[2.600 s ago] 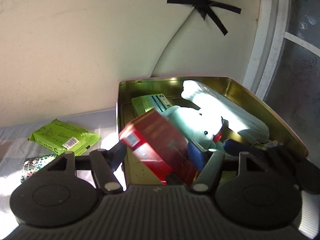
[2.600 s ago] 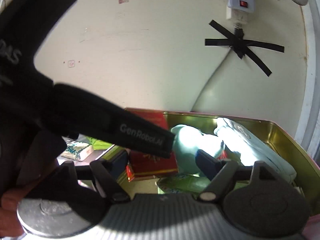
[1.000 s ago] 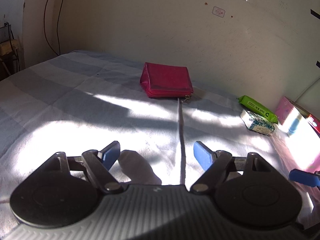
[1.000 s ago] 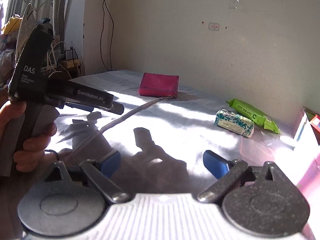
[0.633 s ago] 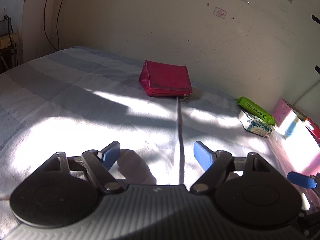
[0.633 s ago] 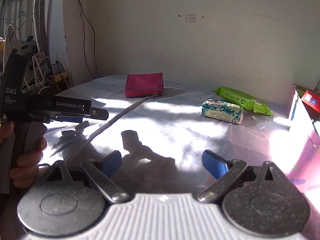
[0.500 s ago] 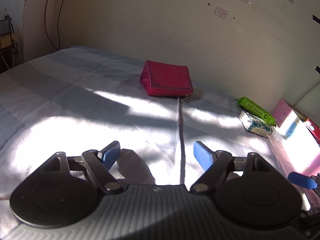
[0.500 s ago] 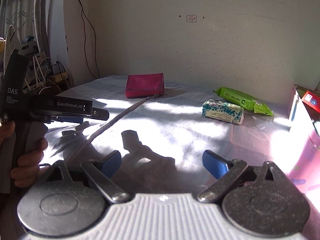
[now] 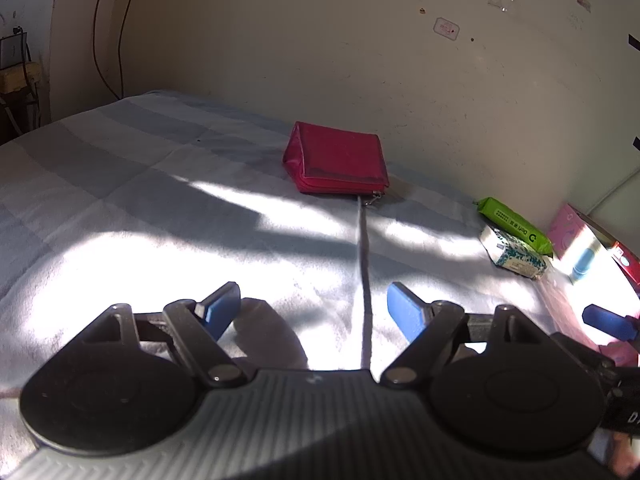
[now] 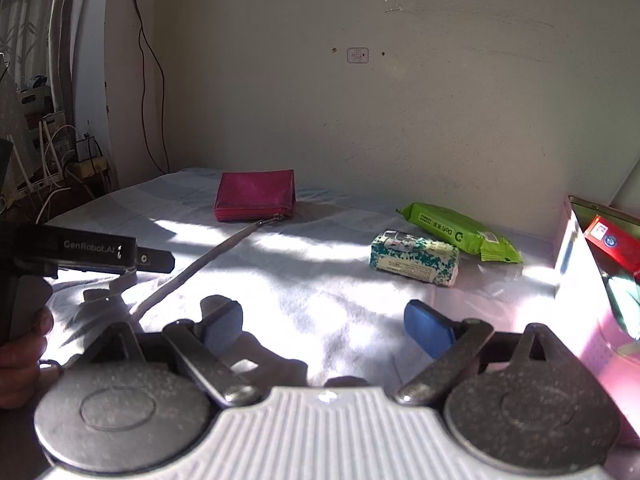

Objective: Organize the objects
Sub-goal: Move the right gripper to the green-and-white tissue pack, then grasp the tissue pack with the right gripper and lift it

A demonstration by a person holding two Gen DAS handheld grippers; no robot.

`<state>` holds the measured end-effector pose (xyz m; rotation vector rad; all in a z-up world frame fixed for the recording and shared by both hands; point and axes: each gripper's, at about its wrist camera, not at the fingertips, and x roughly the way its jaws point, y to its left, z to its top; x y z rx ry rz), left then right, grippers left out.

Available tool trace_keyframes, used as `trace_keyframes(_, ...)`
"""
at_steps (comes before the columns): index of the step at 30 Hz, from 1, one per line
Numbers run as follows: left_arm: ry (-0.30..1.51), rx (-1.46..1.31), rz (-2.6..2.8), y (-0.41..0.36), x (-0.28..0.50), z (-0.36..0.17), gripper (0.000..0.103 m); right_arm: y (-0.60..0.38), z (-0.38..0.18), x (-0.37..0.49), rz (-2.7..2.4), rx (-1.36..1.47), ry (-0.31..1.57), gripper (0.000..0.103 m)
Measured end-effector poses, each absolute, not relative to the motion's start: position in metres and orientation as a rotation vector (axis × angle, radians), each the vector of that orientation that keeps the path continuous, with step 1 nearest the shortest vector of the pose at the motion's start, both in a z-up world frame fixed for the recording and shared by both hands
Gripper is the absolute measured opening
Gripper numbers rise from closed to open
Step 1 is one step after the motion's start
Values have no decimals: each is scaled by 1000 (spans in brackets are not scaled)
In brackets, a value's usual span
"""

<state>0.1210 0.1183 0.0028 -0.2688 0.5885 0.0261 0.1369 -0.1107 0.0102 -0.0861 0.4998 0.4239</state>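
Observation:
A red wallet (image 9: 338,164) lies near the wall on the pale blue bed sheet, its grey strap (image 9: 363,264) running toward me; it also shows in the right wrist view (image 10: 255,196). A green packet (image 10: 460,232) and a white-teal tissue pack (image 10: 415,258) lie to the right. A pink-sided tin box (image 10: 588,280) holds a red box (image 10: 614,244). My left gripper (image 9: 314,306) is open and empty above the sheet, short of the wallet. My right gripper (image 10: 326,326) is open and empty, short of the tissue pack.
The wall runs behind the bed. Cables and a shelf with devices (image 10: 60,160) stand at the left edge. The green packet (image 9: 516,224), tissue pack (image 9: 516,254) and box side (image 9: 576,236) also show at the right of the left wrist view.
Both grippers have left the tin box, where the left one held the red box, and turned left toward the bed. Over the last half second they hardly moved.

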Motion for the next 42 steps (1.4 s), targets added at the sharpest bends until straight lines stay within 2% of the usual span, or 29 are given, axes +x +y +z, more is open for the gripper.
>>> trace_keyframes(5,589,-274,23,117,122,4,82,-112,7,204,290,-27,553,93)
trace_keyframes(10,591,-275,14,117,124,4,83,-119,-12,266,235,102,717,99)
trace_keyframes(12,592,-274,10,116,124,3,83,-116,-14,273,225,80,725,96)
trace_keyframes(14,592,-275,9,116,125,3,83,-111,-15,272,203,36,710,80)
trace_keyframes(20,592,-285,4,118,125,3,84,-103,-14,238,310,-36,708,78)
trace_keyframes(26,593,-280,0,117,125,3,84,-100,-6,153,504,-170,700,79)
trace_keyframes(31,595,-265,0,116,125,3,84,-109,-2,94,574,-174,686,80)
trace_keyframes(42,599,-232,17,113,125,3,84,-135,-2,93,560,-20,681,81)
